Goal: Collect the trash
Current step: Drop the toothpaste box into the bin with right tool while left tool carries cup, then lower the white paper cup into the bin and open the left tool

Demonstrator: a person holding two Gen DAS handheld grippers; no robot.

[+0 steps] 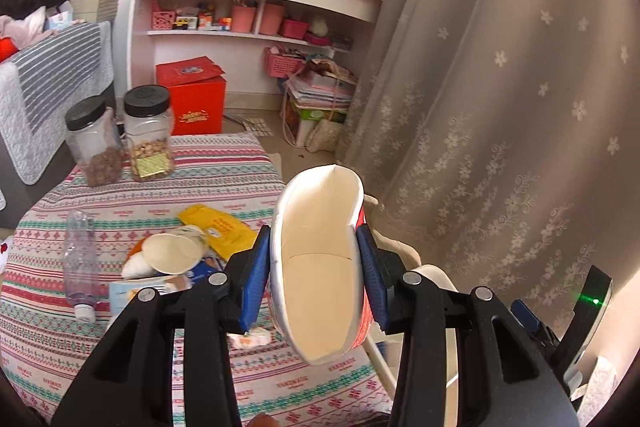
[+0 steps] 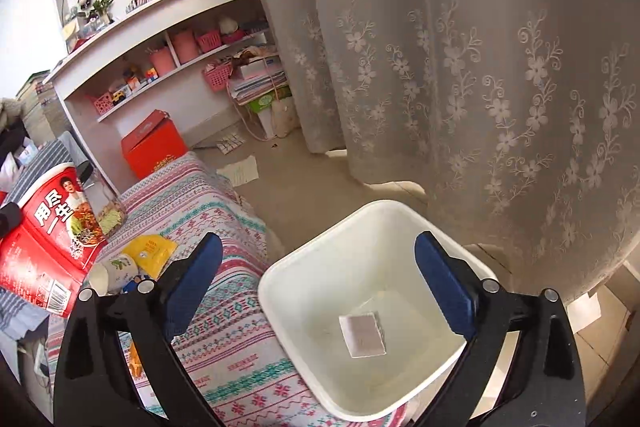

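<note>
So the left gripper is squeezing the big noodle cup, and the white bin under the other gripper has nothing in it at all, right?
Not quite. The white bin isn't empty: the right wrist view shows one small flat packet lying on its bottom. The rest holds: the left gripper is squeezing the noodle cup, and the open right gripper hangs over the bin.

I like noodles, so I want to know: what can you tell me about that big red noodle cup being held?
The noodle cup is a big paper tub, red outside with white Chinese writing, a woman's picture, noodles and a barcode, plain white inside. It looks empty. The left gripper pinches its sides with blue pads, squashing it into a narrow oval. It is lifted and tilted above the patterned cloth, touching nothing else that shows.
</note>
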